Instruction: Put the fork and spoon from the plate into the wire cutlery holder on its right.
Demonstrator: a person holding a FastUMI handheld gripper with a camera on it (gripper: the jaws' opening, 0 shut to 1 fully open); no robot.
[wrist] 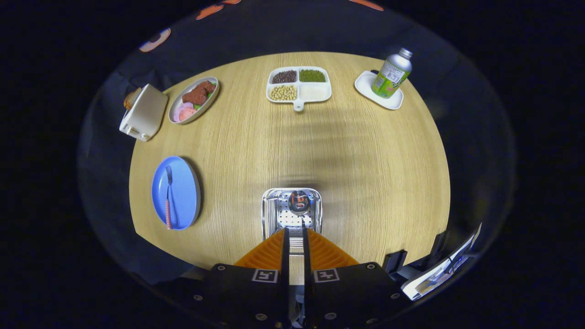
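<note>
Now we see the round wooden bench (365,173), then the blue plate (183,183) still carrying the fork (168,196), the wire cutlery holder (292,212) just ahead to its right, and our jaws (295,235) nearly closed on the spoon (300,204) over it.

Blue plate (183,194), red-striped fork (168,201) handle, green bottle (391,75).

Spoon (299,208) handle hidden between gripper (295,233) fingers — holder's (274,214) near edge too.

The gripper (295,234) pinched the spoon (299,203) above the wire cutlery holder (274,214) (fork (168,194) lay on the blue plate (183,183), well apart).
</note>
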